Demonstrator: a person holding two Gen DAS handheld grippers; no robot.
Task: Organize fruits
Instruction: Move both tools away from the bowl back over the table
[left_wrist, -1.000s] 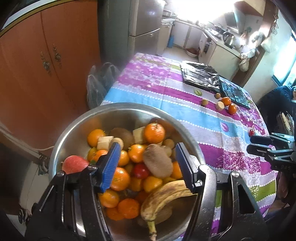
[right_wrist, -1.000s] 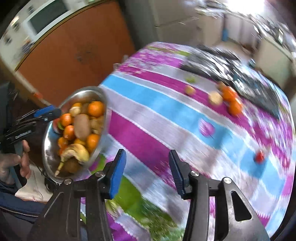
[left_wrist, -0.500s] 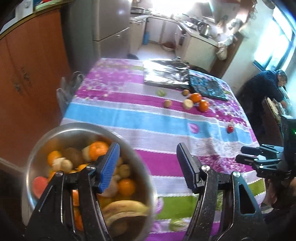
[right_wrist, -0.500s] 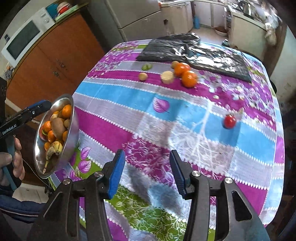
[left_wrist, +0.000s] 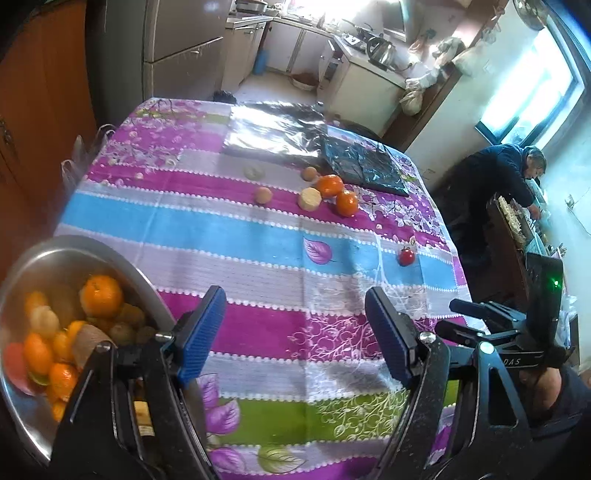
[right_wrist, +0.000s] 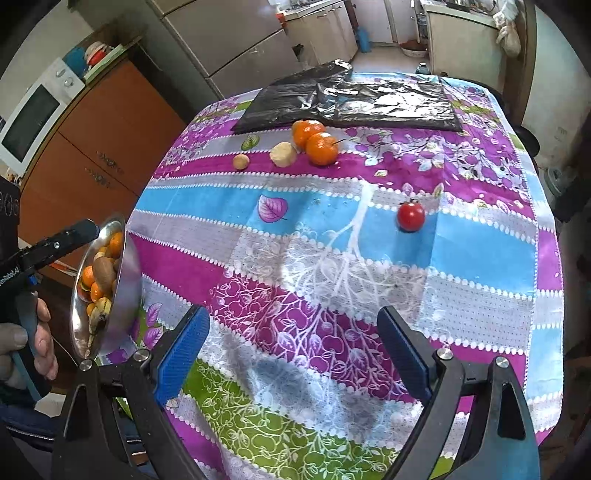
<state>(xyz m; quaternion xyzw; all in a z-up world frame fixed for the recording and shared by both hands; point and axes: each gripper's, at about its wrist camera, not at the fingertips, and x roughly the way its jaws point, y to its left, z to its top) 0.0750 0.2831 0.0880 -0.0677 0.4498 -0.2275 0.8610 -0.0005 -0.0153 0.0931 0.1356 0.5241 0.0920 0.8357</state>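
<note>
Both my left tool (left_wrist: 295, 339) and right tool (right_wrist: 291, 354) gape empty. The round steel bowl of fruit (left_wrist: 22, 406), centred between my left fingers a second ago, now sits far left, tilted at the striped cloth-covered surface (right_wrist: 332, 258) edge.

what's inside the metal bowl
The metal bowl holds oranges, brown kiwis and a spotted banana. Fruit underneath the pile is covered.

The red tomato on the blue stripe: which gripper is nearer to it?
Right. The right gripper hangs open over the near stripes facing the tomato; the left gripper sits further off by the bowl.
</note>
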